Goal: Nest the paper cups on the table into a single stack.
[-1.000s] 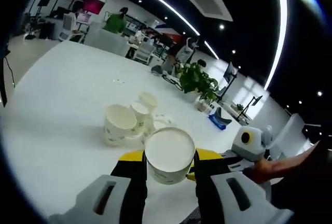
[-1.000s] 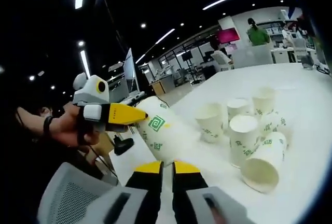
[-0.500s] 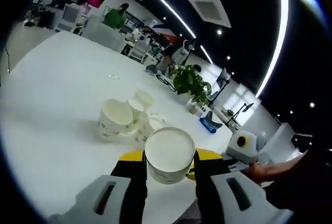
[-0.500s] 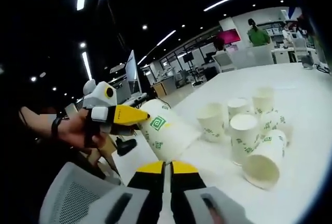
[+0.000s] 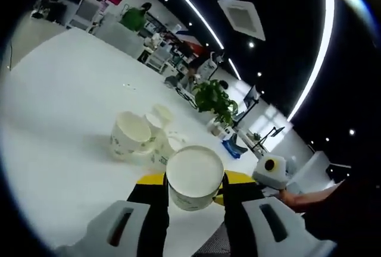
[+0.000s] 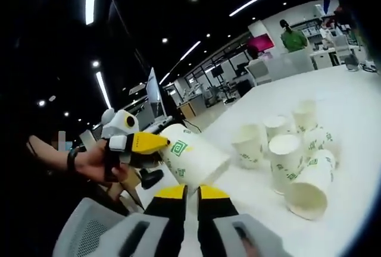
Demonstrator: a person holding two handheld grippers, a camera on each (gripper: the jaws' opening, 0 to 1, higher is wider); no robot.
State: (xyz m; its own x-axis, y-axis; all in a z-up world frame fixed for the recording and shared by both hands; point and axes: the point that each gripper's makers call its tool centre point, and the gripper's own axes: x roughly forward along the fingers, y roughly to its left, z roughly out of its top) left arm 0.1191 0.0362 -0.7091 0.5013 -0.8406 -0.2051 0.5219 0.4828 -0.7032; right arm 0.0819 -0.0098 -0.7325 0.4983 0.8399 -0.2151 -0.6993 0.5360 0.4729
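A: What has changed since a second ago?

B: In the right gripper view the left gripper (image 6: 156,144) has dropped a little lower, carrying the white paper cup with green square marks (image 6: 191,160) with it.

A: How does that cup lie?

B: On its side, long axis along the left gripper's jaws, mouth away from the gripper, clamped between the yellow tips. In the left gripper view its open mouth (image 5: 194,177) faces forward.

A: And the right gripper (image 6: 192,194)?

B: Its jaws are nearly together, holding nothing, just under the cup. The cluster of white paper cups (image 6: 292,156) sits ahead on the white table (image 6: 357,108).
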